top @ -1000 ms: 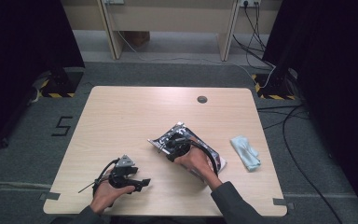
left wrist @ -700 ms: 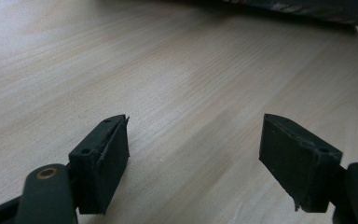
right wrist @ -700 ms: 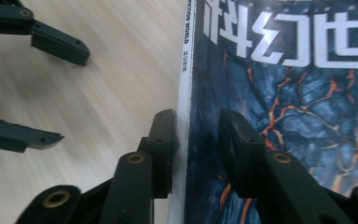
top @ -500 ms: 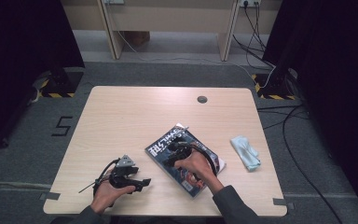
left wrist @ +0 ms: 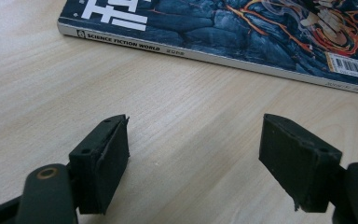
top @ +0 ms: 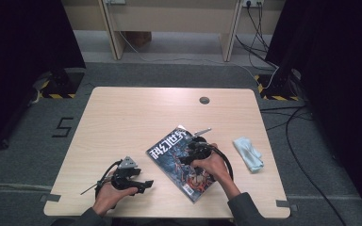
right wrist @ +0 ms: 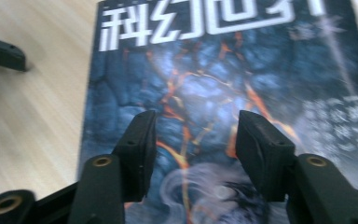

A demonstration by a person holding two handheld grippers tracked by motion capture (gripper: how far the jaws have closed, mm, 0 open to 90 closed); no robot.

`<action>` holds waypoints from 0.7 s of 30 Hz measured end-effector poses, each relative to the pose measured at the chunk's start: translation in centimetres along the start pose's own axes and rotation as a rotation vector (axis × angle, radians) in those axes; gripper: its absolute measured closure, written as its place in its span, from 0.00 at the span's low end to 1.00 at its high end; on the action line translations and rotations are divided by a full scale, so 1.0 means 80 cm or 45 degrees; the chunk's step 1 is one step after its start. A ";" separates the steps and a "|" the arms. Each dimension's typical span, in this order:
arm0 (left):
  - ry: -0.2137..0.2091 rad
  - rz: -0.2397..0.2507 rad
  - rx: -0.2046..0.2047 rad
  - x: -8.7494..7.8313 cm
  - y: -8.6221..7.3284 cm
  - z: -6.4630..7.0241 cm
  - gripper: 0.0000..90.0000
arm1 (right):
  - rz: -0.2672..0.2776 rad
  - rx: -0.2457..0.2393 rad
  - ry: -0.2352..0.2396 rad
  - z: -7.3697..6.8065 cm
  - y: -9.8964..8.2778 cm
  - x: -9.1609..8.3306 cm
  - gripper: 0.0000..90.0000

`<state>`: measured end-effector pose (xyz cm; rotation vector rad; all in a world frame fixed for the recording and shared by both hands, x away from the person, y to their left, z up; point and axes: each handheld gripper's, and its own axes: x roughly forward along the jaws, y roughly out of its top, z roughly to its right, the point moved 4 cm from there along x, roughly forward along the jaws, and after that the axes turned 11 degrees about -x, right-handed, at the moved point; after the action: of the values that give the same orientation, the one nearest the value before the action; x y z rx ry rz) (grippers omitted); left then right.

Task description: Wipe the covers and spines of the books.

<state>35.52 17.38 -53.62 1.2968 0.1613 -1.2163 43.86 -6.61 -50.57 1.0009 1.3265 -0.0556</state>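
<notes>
A science fiction magazine (top: 176, 160) with a dark blue, lava-streaked cover lies shut and flat on the wooden table (top: 122, 122). My right gripper (top: 187, 153) hovers over the middle of its cover, pointing toward the title. In the right gripper view the jaws (right wrist: 196, 126) have just been opening; nothing sits between them, and the cover (right wrist: 214, 70) lies below. My left gripper (top: 146, 182) rests on the table near the front edge, left of the magazine. Its jaws (left wrist: 193, 135) are open and empty, facing the magazine's spine (left wrist: 191, 53) a short way off.
A crumpled light blue cloth (top: 248, 154) lies right of the magazine. A round cable port (top: 204, 100) sits near the table's far edge. The left gripper's fingers (right wrist: 2, 53) show at the left edge of the right gripper view.
The magazine, partly lifted and glinting under the right gripper a second ago, now lies flat and shut. The right gripper has opened and shifted down and leftward. The left gripper stayed still.
</notes>
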 end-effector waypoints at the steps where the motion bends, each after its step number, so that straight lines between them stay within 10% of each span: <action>1: -0.001 -0.001 0.001 0.000 0.000 0.000 0.26 | 0.001 0.010 -0.011 0.004 -0.003 -0.001 0.51; 14: -0.043 -0.011 0.027 0.007 0.000 0.014 0.26 | 0.026 0.011 -0.289 0.052 -0.044 -0.032 0.39; 21: -0.067 -0.019 0.052 0.015 0.002 0.025 0.26 | 0.065 0.106 -0.277 0.062 -0.073 -0.044 0.38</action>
<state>35.11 15.07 -53.64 1.2997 0.1091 -1.2710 43.34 -14.96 -51.47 1.0669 1.1067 -0.1778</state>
